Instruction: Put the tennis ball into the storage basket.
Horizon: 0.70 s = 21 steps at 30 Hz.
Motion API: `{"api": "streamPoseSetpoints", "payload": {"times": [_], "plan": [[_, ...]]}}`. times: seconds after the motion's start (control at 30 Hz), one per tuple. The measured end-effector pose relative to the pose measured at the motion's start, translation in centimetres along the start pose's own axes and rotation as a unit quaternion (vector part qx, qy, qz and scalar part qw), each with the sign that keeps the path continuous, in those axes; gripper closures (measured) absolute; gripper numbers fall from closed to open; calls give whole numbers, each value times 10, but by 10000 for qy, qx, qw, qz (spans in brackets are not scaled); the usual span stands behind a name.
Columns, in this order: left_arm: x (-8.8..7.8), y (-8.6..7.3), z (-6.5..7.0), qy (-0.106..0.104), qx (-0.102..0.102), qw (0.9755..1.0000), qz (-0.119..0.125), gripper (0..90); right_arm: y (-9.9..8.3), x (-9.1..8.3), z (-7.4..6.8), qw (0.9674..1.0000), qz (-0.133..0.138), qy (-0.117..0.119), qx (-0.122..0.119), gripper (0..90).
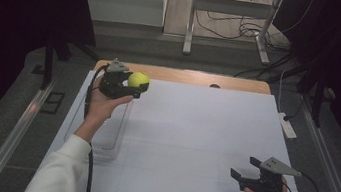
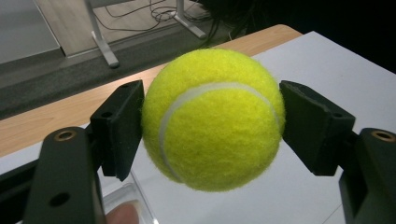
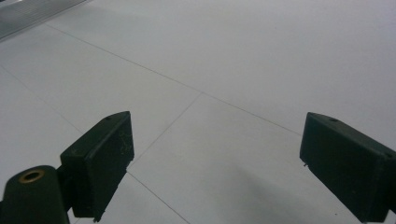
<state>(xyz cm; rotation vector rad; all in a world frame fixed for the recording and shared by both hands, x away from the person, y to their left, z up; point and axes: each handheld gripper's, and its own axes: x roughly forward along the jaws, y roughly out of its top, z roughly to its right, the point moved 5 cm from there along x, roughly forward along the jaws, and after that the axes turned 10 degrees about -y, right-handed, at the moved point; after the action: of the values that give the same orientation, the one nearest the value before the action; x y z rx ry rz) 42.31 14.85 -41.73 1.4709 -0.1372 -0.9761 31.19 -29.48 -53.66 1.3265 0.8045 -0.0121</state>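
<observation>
A clear tray (image 1: 110,144) lies at the left edge of the white bench (image 1: 192,144); cables (image 1: 229,26) trail across the floor beyond.

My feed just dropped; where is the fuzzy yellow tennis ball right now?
The fuzzy yellow tennis ball is clamped in the left gripper, held up at the far left of the white table in the high view, above a clear plastic bin.
</observation>
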Motion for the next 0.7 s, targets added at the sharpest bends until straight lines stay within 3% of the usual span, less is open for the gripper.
{"api": "streamPoseSetpoints", "payload": {"times": [0.7], "plan": [[-11, 1, -17, 235, -100, 9997, 59, 272, 0, 0, 0, 10000, -4, -7, 2, 102]]}}
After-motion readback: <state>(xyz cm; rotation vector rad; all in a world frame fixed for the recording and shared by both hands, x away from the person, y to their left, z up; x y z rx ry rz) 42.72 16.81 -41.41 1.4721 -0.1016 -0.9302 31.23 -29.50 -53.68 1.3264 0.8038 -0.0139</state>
